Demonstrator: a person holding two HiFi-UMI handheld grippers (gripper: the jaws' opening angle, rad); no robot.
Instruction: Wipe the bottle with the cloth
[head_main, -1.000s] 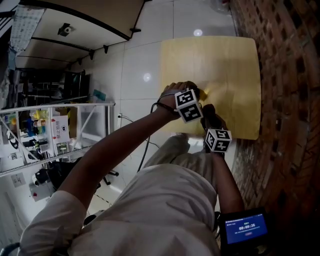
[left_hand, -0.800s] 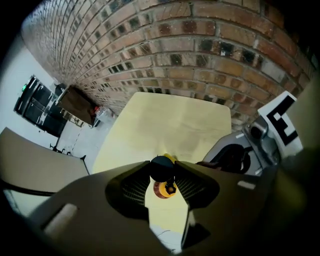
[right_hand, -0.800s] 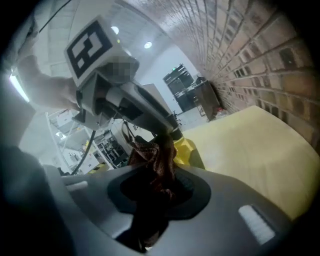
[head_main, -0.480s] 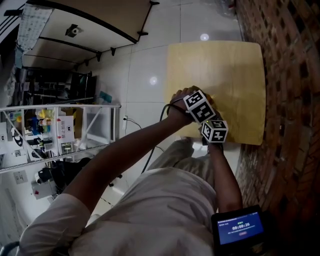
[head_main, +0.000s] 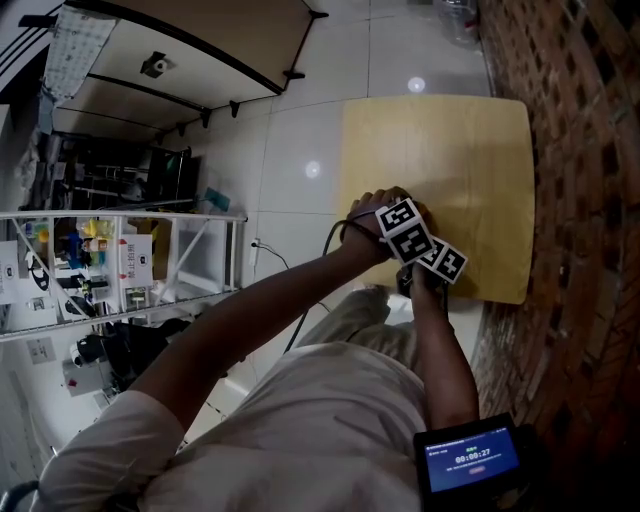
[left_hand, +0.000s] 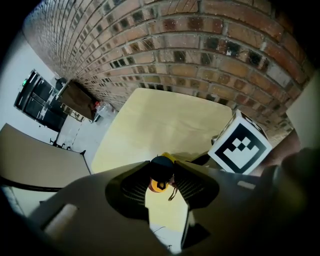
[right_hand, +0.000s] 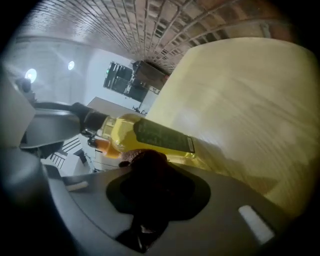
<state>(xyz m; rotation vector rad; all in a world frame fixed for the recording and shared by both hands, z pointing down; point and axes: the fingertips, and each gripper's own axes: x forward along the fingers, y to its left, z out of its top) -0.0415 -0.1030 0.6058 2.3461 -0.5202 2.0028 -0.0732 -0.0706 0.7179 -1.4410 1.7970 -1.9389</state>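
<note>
a: yellow bottle (right_hand: 122, 131), where is it now?
b: on the counter (head_main: 470, 150), near its lower left edge in the head view. the left tool (left_hand: 161, 176) pinches its dark cap (left_hand: 161, 165) from above, with its jaws narrow around it.
a: what just changed?
b: the right tool (right_hand: 150, 192) slid in and rolled over. its marker cube (head_main: 447, 262) now sits right by the left one. the left tool stayed put.
a: so what does that mean?
b: i think the wiping is going on. the right tool is closed on the dark cloth (right_hand: 146, 162), and the cloth presses on the bottle's side.
a: can the head view show that?
b: no. hands and cubes hide the bottle there. only the right tool's view shows the cloth touching it, just under the label (right_hand: 162, 136). the left tool's view shows only the cap and an orange ring (left_hand: 158, 186).
</note>
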